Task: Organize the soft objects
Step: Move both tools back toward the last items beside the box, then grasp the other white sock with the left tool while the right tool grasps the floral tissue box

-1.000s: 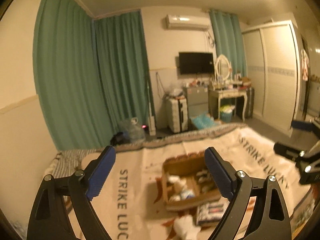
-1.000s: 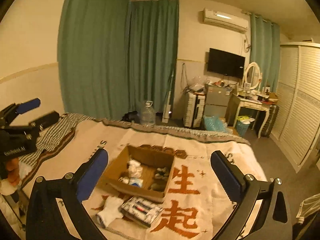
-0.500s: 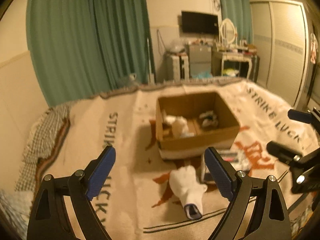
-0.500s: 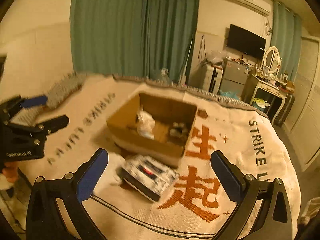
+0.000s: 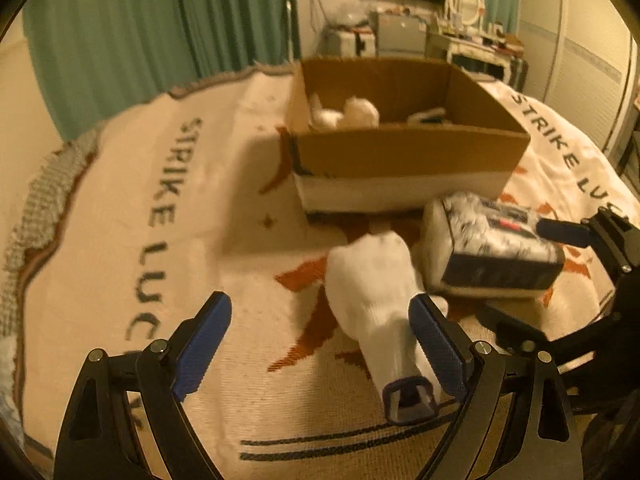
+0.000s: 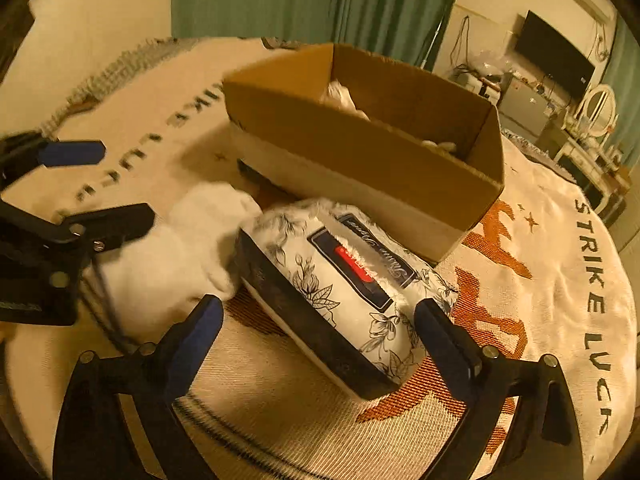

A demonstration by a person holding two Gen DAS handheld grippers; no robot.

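A white sock [image 5: 376, 292] lies on the blanket in front of the cardboard box [image 5: 404, 156]; it also shows in the right wrist view [image 6: 176, 256]. My left gripper [image 5: 320, 340] is open, low over the blanket, its right finger beside the sock. A floral tissue pack [image 6: 344, 292] lies next to the sock, also seen in the left wrist view [image 5: 492, 252]. My right gripper [image 6: 316, 340] is open and straddles the pack's near end. The box [image 6: 360, 148] holds white soft items [image 5: 344, 114].
The printed blanket [image 6: 560, 280] covers the bed. Green curtains [image 5: 160, 28], a dresser with mirror [image 5: 464, 40], a wall TV [image 6: 552, 56] and a wardrobe [image 5: 580, 52] stand beyond the bed.
Both grippers have dropped and moved forward toward the bed. The sock and tissue pack now sit much closer, at the fingertips. Both grippers stay open.
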